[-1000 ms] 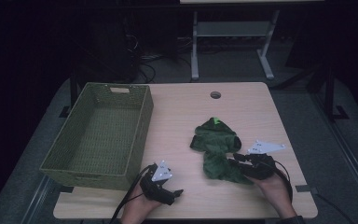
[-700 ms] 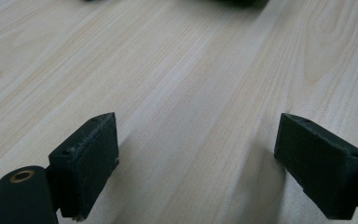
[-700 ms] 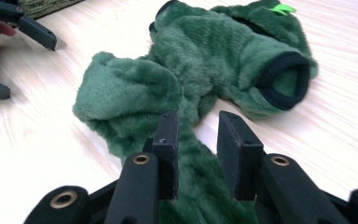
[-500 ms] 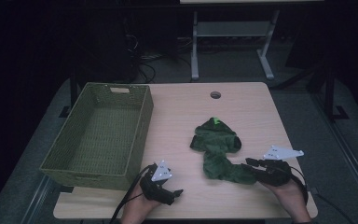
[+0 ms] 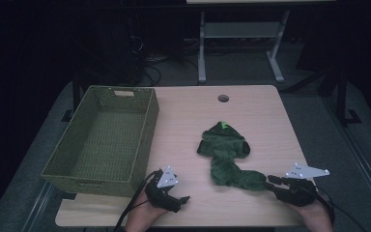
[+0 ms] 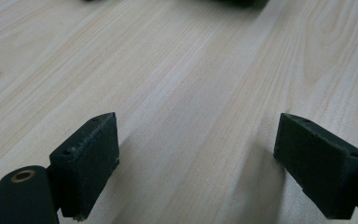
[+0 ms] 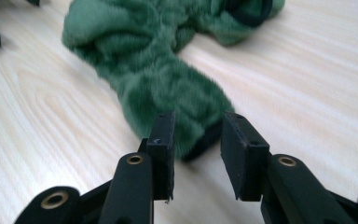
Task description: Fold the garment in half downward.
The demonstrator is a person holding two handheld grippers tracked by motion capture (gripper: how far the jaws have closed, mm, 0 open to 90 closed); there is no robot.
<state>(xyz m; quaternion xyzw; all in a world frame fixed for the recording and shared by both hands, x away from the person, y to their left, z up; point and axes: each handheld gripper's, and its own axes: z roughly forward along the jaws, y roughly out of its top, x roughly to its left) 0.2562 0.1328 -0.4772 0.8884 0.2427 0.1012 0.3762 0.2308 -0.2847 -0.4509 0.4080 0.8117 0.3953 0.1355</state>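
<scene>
Bottom edge of high view: person's two hands come in, each w/ a gripper. Left gripper (image 5: 182,199) sits lower centre-left on the table (image 5: 183,125), just right of the basket's near corner; in left gripper view its jaws stand wide apart w/ bare wood betw. them, nothing held. Right gripper (image 5: 270,181) is at lower right, grey plate on top, tips pointing left at the near end of the green garment (image 5: 227,157). In right gripper view (image 7: 196,140) the jaws are partly parted, a gap betw. them, and the dark-trimmed cuff end of the garment (image 7: 168,84) lies just in front of and partly betw. the tips; not clamped, cannot tell if pads touch the fabric. Garment itself: fuzzy green cloth, crumpled, lying flat on the table centre-right of high view, running from lower right near the right gripper up toward frame centre, w/ a small bright green tag at its far end. Left half of frame: green woven basket (image 5: 145,140), rectangular, on the table's left side, well apart from the garment. Farther up: round hole (image 5: 223,98) in the tabletop near the far edge. Beyond that, dark floor and a pale metal frame (image 5: 241,43) at upper centre.
</scene>
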